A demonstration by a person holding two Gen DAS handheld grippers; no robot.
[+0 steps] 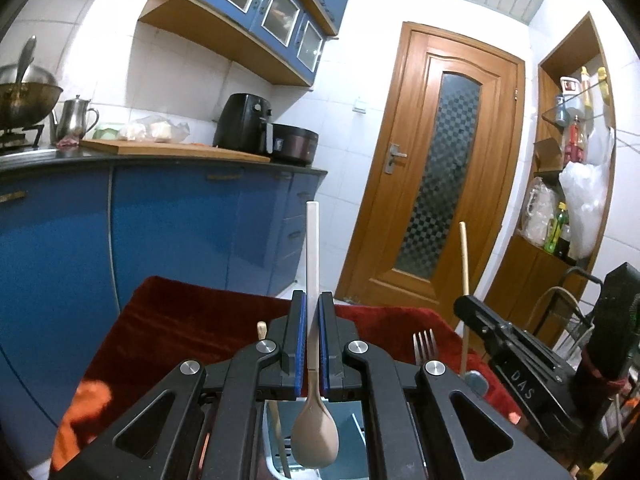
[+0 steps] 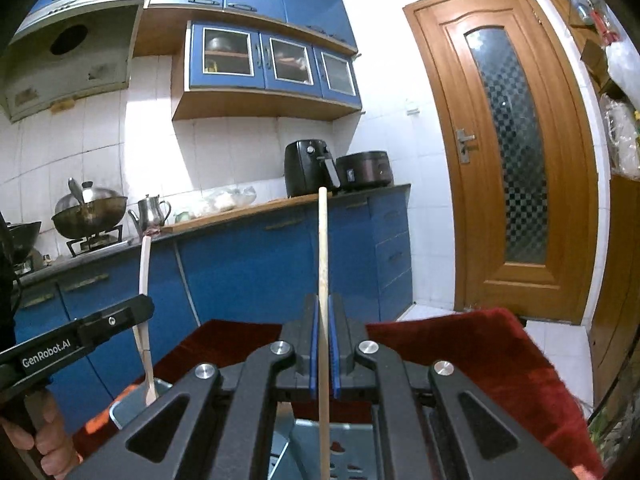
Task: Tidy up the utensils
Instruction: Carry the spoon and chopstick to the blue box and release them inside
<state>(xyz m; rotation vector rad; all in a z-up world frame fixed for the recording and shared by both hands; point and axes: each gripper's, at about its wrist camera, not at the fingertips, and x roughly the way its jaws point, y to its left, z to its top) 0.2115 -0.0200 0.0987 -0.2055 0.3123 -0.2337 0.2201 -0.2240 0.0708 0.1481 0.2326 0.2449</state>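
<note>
My left gripper (image 1: pixel 313 300) is shut on a beige spoon (image 1: pixel 313 360) with a white handle, held upright, bowl down over a grey-blue utensil holder (image 1: pixel 352 424). My right gripper (image 2: pixel 323 304) is shut on a wooden chopstick (image 2: pixel 323 280), upright, its lower end over the same holder (image 2: pixel 352 448). The right gripper (image 1: pixel 472 312) with its chopstick (image 1: pixel 464 272) shows at the right of the left wrist view. The left gripper (image 2: pixel 132 312) and spoon (image 2: pixel 145 320) show at the left of the right wrist view. A fork (image 1: pixel 425 346) and a wooden stick (image 1: pixel 262 330) stand in the holder.
The holder stands on a table covered with a red cloth (image 1: pixel 180 320). An orange item (image 1: pixel 88 412) lies at its left. Blue kitchen cabinets (image 1: pixel 160 232) and a counter with an air fryer (image 1: pixel 246 128) lie behind. A wooden door (image 1: pixel 436 160) is to the right.
</note>
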